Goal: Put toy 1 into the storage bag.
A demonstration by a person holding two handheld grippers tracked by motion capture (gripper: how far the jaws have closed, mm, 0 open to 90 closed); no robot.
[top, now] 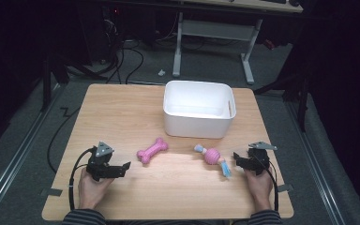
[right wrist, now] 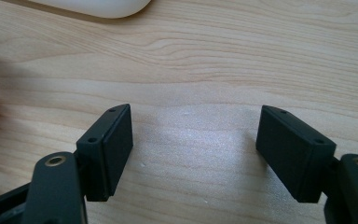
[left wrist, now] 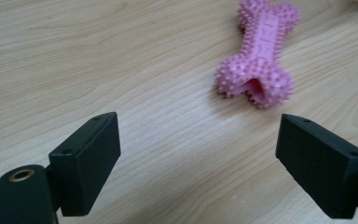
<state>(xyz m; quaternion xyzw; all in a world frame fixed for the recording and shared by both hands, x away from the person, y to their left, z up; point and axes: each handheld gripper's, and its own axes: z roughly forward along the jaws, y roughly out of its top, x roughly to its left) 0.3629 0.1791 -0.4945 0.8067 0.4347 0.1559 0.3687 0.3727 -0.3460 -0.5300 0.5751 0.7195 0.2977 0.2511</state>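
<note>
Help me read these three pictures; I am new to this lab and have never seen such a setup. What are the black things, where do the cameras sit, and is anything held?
A person sits at a wooden table with a hand-held two-jaw tool in each hand: the left gripper and the right gripper. One picture looks down from above. The other two come from cameras riding on each gripper, looking along its black jaws. On the table lie a pink bone, which the left gripper view shows ahead of its jaws, a pink ball toy with blue ends, and a white tub. Both grippers are open and hold nothing.
</note>
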